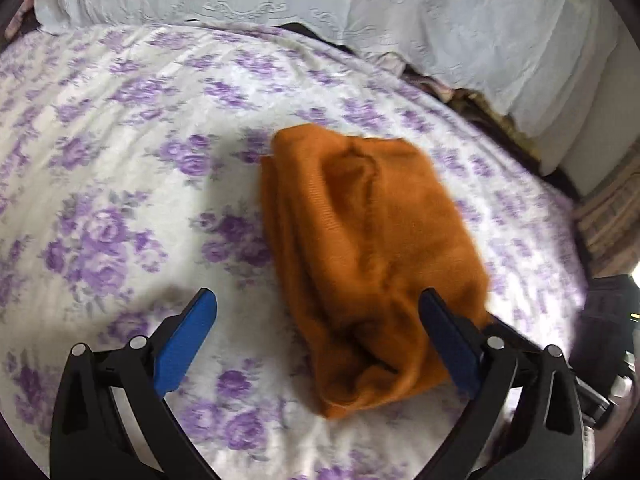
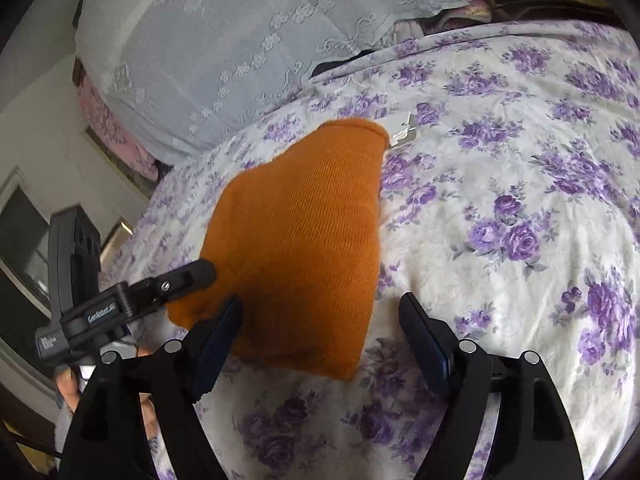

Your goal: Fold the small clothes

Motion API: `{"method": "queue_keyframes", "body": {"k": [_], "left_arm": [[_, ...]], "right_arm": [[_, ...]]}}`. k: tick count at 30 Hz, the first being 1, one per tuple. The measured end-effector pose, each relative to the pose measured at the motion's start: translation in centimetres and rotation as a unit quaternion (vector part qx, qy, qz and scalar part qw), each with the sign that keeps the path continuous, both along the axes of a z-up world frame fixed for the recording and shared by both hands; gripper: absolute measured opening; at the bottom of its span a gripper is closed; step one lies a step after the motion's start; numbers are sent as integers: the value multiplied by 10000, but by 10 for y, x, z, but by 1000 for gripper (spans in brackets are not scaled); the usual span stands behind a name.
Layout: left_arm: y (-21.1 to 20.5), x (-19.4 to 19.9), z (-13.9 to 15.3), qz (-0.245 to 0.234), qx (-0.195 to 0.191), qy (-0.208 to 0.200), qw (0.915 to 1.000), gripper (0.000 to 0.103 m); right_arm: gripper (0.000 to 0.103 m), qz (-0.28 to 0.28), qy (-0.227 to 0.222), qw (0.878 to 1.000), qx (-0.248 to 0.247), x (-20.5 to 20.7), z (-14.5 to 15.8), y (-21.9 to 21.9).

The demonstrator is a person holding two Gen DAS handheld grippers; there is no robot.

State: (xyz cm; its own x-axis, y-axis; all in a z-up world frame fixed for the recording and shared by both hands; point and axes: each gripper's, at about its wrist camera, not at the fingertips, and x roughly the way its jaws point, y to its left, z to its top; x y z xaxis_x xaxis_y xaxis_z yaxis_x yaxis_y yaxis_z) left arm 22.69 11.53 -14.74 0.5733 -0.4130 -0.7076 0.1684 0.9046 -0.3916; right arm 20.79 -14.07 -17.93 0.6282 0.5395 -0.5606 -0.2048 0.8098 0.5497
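Note:
An orange knitted garment (image 1: 372, 256) lies folded into a compact bundle on the purple-flowered bed sheet (image 1: 120, 160). My left gripper (image 1: 318, 306) is open. Its right finger (image 1: 444, 332) stands against the bundle's near right side, and its left finger is over bare sheet. In the right wrist view the orange garment (image 2: 296, 240) shows a flat ribbed top. My right gripper (image 2: 322, 312) is open, with the garment's near corner lying between its fingers and no pad pressing on it. One finger of the left gripper (image 2: 188, 276) reaches the garment's left edge there.
White lace-covered bedding (image 1: 360, 8) is piled along the back of the bed. A small silvery scrap (image 2: 404, 134) lies beside the garment's far corner. The bed's edge, a wall and a window (image 2: 24, 232) are at the left of the right wrist view.

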Motion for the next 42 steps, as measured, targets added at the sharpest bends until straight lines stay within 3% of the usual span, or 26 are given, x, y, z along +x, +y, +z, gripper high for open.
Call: {"method": "queue_keyframes", "body": {"k": [4,6,10,14,22,28,35,39,42], "left_arm": [[-2,8,-11,-161,-199,326,9991,98],[-3,15,-22,-176,-178,560,9981,98],[-8,12,-18,-364,-233,499,9978,98],[-16,14,-19,-802,-889,598,9910,98],[-7,36,-28,-735,-1556,748,9822,98],[-12,37,-26,-808,-1536,686,9824,98],[-20,51,-25,-944,-1452,626,9829,98],[-30,50,-22,-969,-1069,473,9884,98],[-30,47,-21,-919,-998,416,9899,96]], "right_arm": [[81,-134,91,9985,515,3,-5,-15],[81,-131,96,9988,467,4,-5,-14],[83,-91,90,9990,431,6,-5,-11],[84,-97,114,9983,566,9,-7,-15],[90,-103,380,9939,1026,38,-7,-28],[90,151,613,9921,1084,84,-7,-15],[84,310,352,9963,716,101,-10,6],[69,345,298,9968,656,101,-12,8],[62,354,285,9968,658,99,-14,6]]}}
